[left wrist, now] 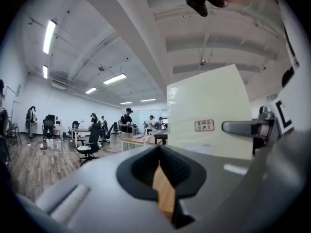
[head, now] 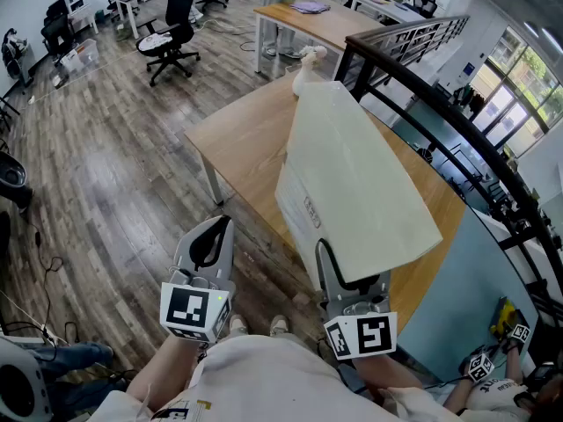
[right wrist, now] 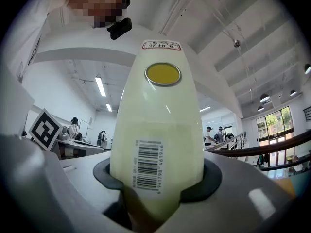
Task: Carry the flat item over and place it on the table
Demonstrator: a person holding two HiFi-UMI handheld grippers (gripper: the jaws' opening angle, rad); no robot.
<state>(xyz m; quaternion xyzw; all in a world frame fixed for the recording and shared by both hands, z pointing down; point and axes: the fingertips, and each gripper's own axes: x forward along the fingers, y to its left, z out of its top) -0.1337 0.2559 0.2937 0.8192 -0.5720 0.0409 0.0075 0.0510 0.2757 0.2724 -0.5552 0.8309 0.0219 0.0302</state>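
Right tool [head: 326, 258] clamps a flat, smooth cream board [head: 356, 183] over the wooden tabletop [head: 237, 139]; left tool [head: 220, 229] closed, empty.

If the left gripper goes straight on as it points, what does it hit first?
Probably the wooden table: the left gripper points level toward its near edge, with nothing between. The board sits off to its right. Depth is hard to judge.

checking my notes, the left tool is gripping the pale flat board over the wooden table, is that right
No: the right tool, not the left tool, is gripping the pale flat board over the wooden table; the right gripper view shows it between those jaws.
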